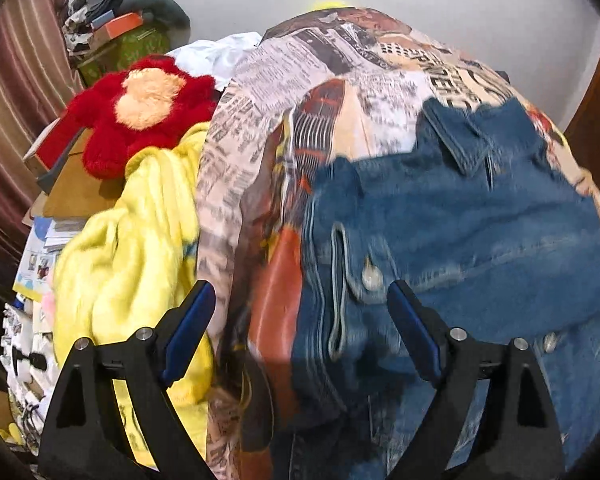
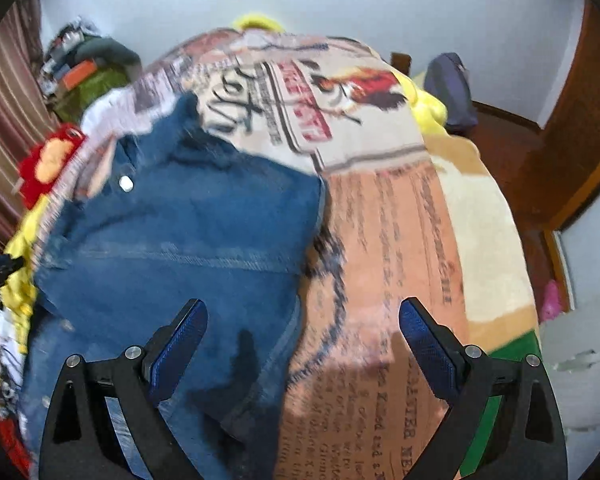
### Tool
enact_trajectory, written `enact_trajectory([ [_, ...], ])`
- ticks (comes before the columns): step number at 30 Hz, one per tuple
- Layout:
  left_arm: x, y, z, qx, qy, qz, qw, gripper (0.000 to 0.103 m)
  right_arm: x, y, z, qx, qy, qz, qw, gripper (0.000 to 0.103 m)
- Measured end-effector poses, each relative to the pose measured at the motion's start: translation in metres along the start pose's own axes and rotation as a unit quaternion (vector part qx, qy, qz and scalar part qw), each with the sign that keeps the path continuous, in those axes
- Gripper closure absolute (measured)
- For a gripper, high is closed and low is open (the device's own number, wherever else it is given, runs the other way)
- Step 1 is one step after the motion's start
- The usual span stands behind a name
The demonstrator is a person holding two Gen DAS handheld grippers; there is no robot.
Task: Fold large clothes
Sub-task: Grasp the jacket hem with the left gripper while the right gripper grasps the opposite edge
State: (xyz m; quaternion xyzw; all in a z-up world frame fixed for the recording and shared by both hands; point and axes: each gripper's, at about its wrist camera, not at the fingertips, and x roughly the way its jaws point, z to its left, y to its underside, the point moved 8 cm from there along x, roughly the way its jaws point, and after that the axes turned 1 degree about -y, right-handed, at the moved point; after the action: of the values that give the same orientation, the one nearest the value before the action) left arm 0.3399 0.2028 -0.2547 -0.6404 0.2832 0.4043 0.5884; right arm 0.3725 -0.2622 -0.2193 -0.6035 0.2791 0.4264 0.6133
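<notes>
A blue denim jacket (image 1: 460, 220) lies on a bed covered by a newspaper-print blanket (image 1: 280, 76); its collar points to the far side and a metal button (image 1: 371, 276) shows near its left edge. My left gripper (image 1: 302, 312) hangs open above the jacket's left edge, nothing between its blue pads. In the right wrist view the same jacket (image 2: 188, 232) fills the left half over the printed blanket (image 2: 380, 240). My right gripper (image 2: 302, 332) stands open over the jacket's right edge, and nothing sits between its pads.
A yellow fleece (image 1: 132, 256) and a red plush toy (image 1: 140, 112) lie left of the blanket, with white cloth (image 1: 216, 54) behind. A cluttered pile (image 1: 120, 28) stands by the striped curtain (image 1: 12, 120). A wooden door (image 2: 568, 128) and a dark bag (image 2: 452, 92) are at right.
</notes>
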Motion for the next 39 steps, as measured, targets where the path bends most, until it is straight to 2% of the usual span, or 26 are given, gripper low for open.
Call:
enact_trajectory([
  [6, 0.033, -0.035, -0.003, -0.026, 0.044, 0.026, 0.9983, 0.015, 0.011, -0.031, -0.005, 0.04, -0.037, 0.001, 0.999, 0.007],
  [11, 0.075, -0.046, -0.008, -0.062, 0.088, 0.067, 0.9919, 0.015, 0.044, -0.043, -0.013, 0.078, -0.07, 0.031, 0.994, 0.008],
  [13, 0.089, -0.049, -0.006, -0.076, 0.098, 0.078, 0.9892, 0.016, 0.058, -0.046, -0.015, 0.091, -0.082, 0.042, 0.992, 0.015],
  [14, 0.097, -0.05, -0.006, -0.085, 0.11, 0.084, 0.9867, 0.019, 0.067, -0.047, -0.016, 0.096, -0.088, 0.049, 0.99, 0.019],
  [15, 0.104, -0.05, -0.006, -0.092, 0.118, 0.092, 0.9844, 0.027, 0.075, -0.048, -0.016, 0.102, -0.094, 0.059, 0.989, 0.028],
  [17, 0.117, -0.048, -0.005, -0.109, 0.132, 0.109, 0.9792, 0.033, 0.091, -0.049, -0.017, 0.113, -0.102, 0.074, 0.986, 0.04],
  [19, 0.121, -0.049, -0.004, -0.11, 0.132, 0.105, 0.9796, 0.037, 0.107, -0.05, -0.017, 0.124, -0.114, 0.085, 0.982, 0.059],
  [21, 0.124, -0.051, -0.002, -0.105, 0.121, 0.099, 0.9822, 0.056, 0.118, -0.049, -0.016, 0.136, -0.123, 0.096, 0.978, 0.069],
  [22, 0.126, -0.051, -0.001, -0.103, 0.117, 0.097, 0.983, 0.06, 0.123, -0.05, -0.016, 0.141, -0.122, 0.096, 0.978, 0.076],
  [24, 0.126, -0.052, -0.001, -0.101, 0.119, 0.091, 0.9835, 0.071, 0.128, -0.054, -0.013, 0.136, -0.118, 0.09, 0.979, 0.085],
  [25, 0.126, -0.053, -0.001, -0.097, 0.117, 0.088, 0.9845, 0.073, 0.128, -0.058, -0.012, 0.134, -0.117, 0.083, 0.981, 0.088],
  [30, 0.11, -0.062, -0.001, -0.076, 0.081, 0.063, 0.9918, 0.088, 0.124, -0.088, -0.008, 0.13, -0.114, 0.052, 0.984, 0.093],
  [32, 0.098, -0.073, -0.003, -0.072, 0.083, 0.04, 0.9932, 0.096, 0.122, -0.103, -0.002, 0.113, -0.109, 0.043, 0.987, 0.093],
  [36, 0.069, -0.097, -0.002, -0.057, 0.073, -0.005, 0.9957, 0.096, 0.112, -0.133, 0.014, 0.065, -0.086, 0.009, 0.994, 0.094],
  [39, 0.062, -0.114, 0.002, -0.052, 0.059, -0.018, 0.9968, 0.096, 0.104, -0.156, 0.023, 0.045, -0.076, -0.016, 0.996, 0.094],
])
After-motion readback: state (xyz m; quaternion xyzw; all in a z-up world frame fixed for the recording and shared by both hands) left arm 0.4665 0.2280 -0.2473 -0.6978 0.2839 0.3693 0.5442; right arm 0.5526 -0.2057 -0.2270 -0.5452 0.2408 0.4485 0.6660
